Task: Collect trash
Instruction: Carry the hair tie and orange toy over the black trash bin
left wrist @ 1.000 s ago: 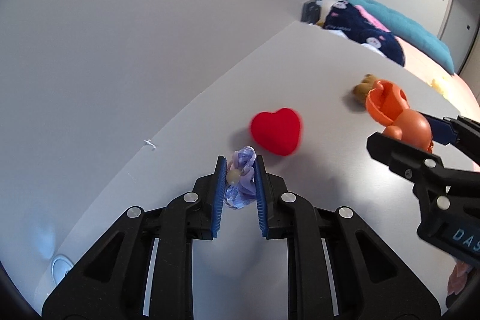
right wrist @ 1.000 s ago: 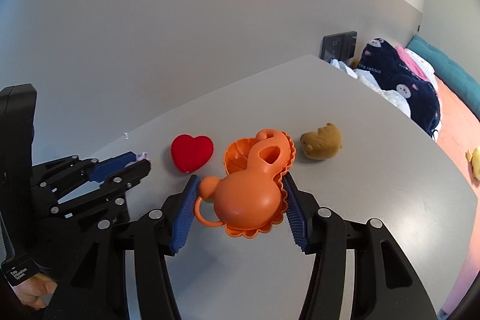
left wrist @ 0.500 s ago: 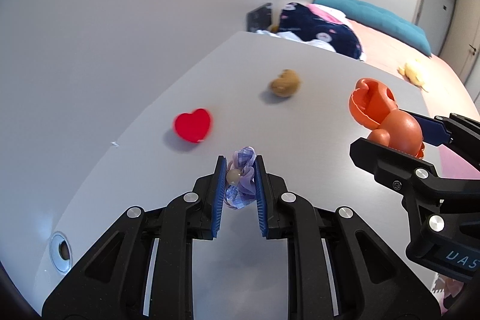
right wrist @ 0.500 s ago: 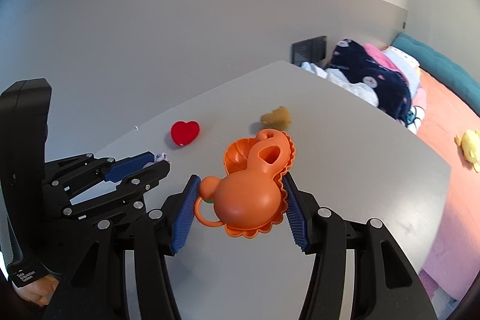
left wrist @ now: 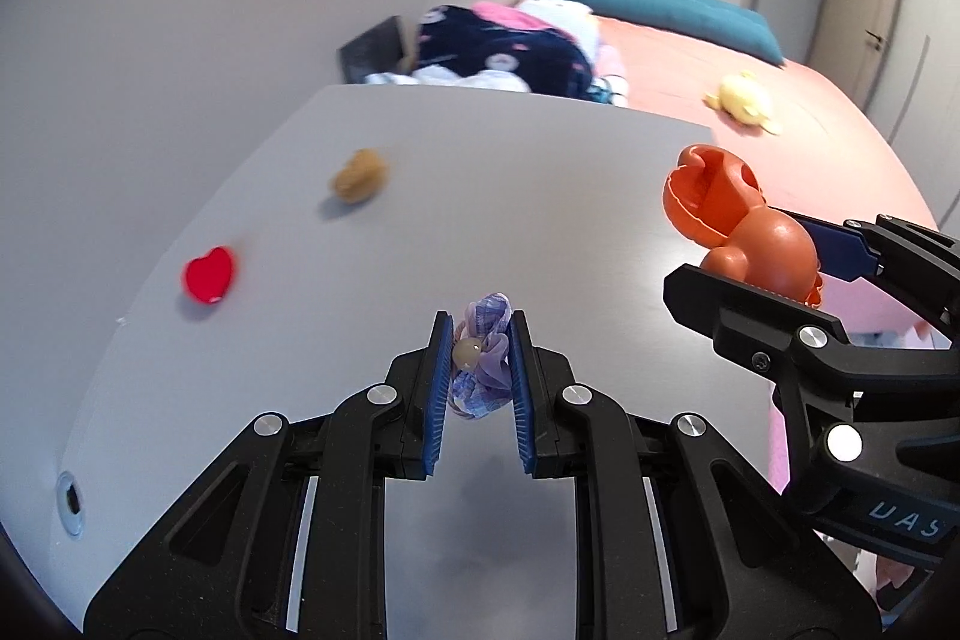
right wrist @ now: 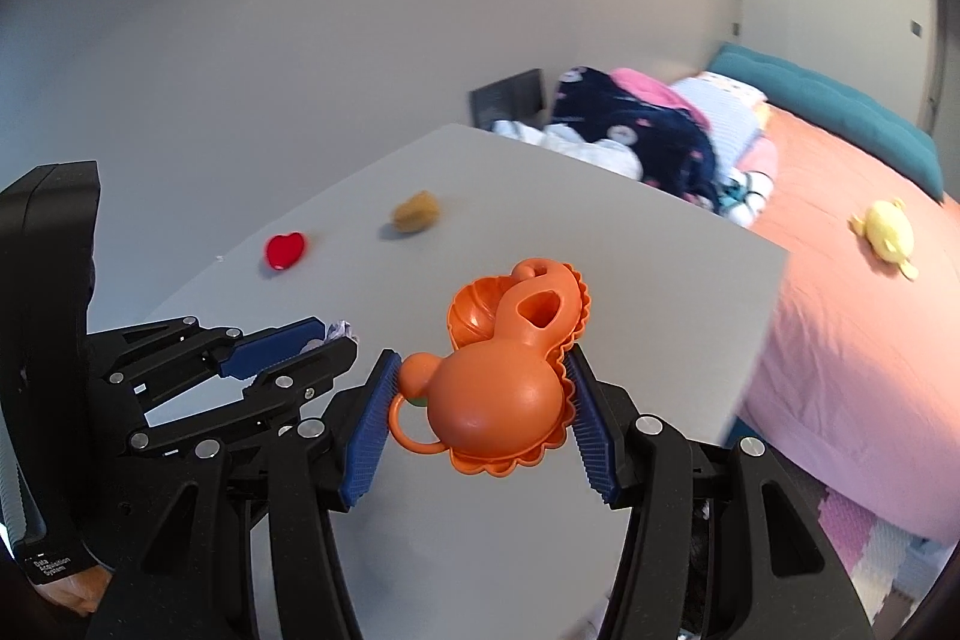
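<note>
Blue pads of our left gripper [left wrist: 478, 364] press from both sides on a crumpled purple wrapper [left wrist: 483, 367], squeezed nearly shut around it and carried above the grey table [left wrist: 528, 220]. Our right gripper [right wrist: 480, 400] has its jaws set wider, clamped on an orange plastic toy [right wrist: 504, 382] with a loop handle, also held off the surface. Both hands are full, so we judge two pieces picked up but not yet dropped anywhere; no bin shows in either view. Farther out on the table a red heart [left wrist: 209, 274] and a small brown lump [left wrist: 359, 184] lie apart from each other, untouched. Beyond the table edge we see a bed [right wrist: 840, 280] with a yellow plush [right wrist: 887, 237] on it. Those leftovers look like the remaining pickups.
</note>
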Available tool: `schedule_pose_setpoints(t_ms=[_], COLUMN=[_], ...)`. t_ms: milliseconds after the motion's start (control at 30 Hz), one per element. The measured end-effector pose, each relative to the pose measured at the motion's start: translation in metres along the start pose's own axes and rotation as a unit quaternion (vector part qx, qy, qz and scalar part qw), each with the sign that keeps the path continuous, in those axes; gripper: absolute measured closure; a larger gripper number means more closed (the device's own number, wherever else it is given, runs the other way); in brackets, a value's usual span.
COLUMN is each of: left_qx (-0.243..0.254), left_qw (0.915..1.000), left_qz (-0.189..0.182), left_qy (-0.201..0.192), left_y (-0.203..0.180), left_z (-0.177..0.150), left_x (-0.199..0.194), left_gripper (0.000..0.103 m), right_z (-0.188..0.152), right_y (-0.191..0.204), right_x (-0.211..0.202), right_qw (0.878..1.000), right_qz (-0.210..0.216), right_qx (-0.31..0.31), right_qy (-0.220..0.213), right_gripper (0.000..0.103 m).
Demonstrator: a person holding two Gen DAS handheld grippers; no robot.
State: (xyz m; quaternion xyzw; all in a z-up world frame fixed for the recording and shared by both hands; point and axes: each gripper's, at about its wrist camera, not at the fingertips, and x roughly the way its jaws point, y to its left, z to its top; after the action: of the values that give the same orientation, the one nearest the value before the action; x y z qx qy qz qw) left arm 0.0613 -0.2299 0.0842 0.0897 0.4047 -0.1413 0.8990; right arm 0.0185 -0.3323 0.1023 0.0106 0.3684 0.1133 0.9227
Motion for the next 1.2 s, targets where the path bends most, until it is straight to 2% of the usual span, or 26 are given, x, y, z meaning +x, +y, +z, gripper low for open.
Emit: schedule_pose_setpoints(t_ms=[433, 800, 933, 1200], left_qx=[0.082, 0.151, 0.167, 0.173], left_qw=[0.9953, 0.9819, 0.9773, 0.9724], left_qz=[-0.048, -0.106, -0.120, -0.144], left_qy=[0.017, 0.042, 0.051, 0.060], left_y=[-0.108, -0.201, -0.220, -0.244], left_z=[0.003, 0.004, 0.003, 0.002], left_x=[0.017, 0.043, 0.053, 0.066], left_gripper=[0.085, 0.085, 0.085, 0.085], right_z=[-0.040, -0.076, -0.089, -0.106], right_y=[-0.092, -0.181, -0.208, -0.232], right_x=[-0.031, -0.059, -0.064, -0.067], right_qw=[0.996, 0.985, 0.980, 0.974], right_qz=[-0.052, -0.108, -0.120, -0.139], right_qx=[0.066, 0.133, 0.159, 0.176], right_qy=[-0.001, 0.002, 0.006, 0.016], right_gripper=[0.047, 0.047, 0.047, 0.047])
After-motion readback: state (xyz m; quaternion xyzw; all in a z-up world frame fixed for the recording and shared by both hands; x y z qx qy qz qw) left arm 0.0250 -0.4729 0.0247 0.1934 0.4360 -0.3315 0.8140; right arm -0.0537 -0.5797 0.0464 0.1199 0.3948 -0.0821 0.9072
